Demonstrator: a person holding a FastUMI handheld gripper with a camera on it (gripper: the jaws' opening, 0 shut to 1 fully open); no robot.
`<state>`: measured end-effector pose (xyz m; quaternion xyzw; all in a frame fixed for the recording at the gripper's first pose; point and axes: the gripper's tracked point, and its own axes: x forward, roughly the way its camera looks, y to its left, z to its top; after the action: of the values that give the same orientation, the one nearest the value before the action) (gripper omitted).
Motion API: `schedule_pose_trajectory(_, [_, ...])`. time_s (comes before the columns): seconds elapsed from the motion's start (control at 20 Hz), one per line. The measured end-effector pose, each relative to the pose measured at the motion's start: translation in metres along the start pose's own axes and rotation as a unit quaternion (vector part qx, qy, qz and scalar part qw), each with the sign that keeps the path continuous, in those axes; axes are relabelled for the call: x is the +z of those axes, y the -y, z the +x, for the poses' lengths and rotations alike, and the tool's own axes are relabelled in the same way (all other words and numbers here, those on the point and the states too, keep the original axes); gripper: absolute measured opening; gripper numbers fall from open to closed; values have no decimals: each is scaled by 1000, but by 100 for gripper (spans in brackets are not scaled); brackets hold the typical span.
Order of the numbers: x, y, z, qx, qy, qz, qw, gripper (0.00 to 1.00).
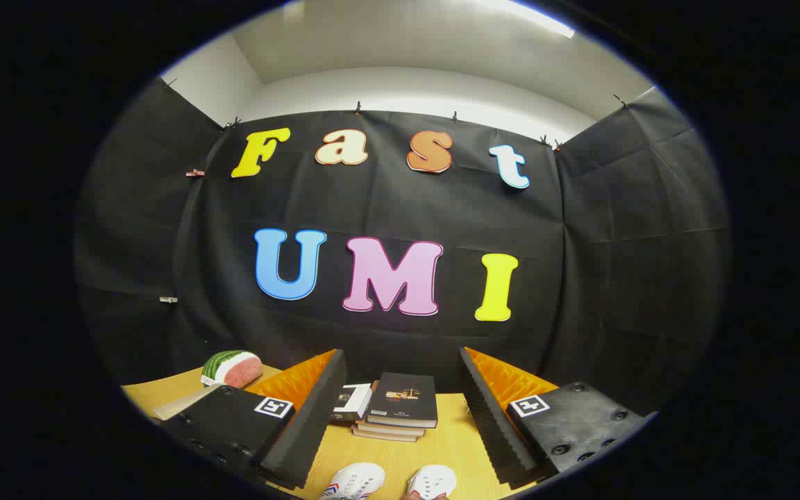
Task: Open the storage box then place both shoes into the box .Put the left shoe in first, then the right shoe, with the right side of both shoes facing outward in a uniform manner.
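Wooden and pale, one table (452, 444) carries everything in the booth, with black cloth hung behind it. On it stands one stack of books (400, 410), at least three dark-covered volumes piled flat, beyond the fingers and midway between them. One smaller book or box (353, 401) lies just beside the stack, touching its left side; which of the two it is cannot be made out. One watermelon slice (232, 368), green-rinded with a pink face, sits well off to the left near the cloth, with a flat tan strip (181, 404) lying just in front of it.

Two white shoes (393, 482) lie side by side on the table, nearer than the books and low between the fingers; their toes alone are visible, and the left one carries red and blue marks. No container can be seen among these things, so nothing can be said about contents.

One gripper (400, 417) is in view, its two fingers (306, 423) spread wide apart, with nothing held and nothing touching either ridged pad. Each finger bears one square marker.
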<state>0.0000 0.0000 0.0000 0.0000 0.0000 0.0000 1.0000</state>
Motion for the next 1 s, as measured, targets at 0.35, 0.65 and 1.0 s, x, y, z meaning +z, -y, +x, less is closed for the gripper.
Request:
schedule_pose_trajectory(0.35, [-9,-7,7,23,-11,4,1000,97])
schedule_pose_trajectory(0.65, [-10,5,11,18,-14,2,1000,97])
schedule_pose_trajectory(1.0, [-36,9,11,11,-43,23,999,97])
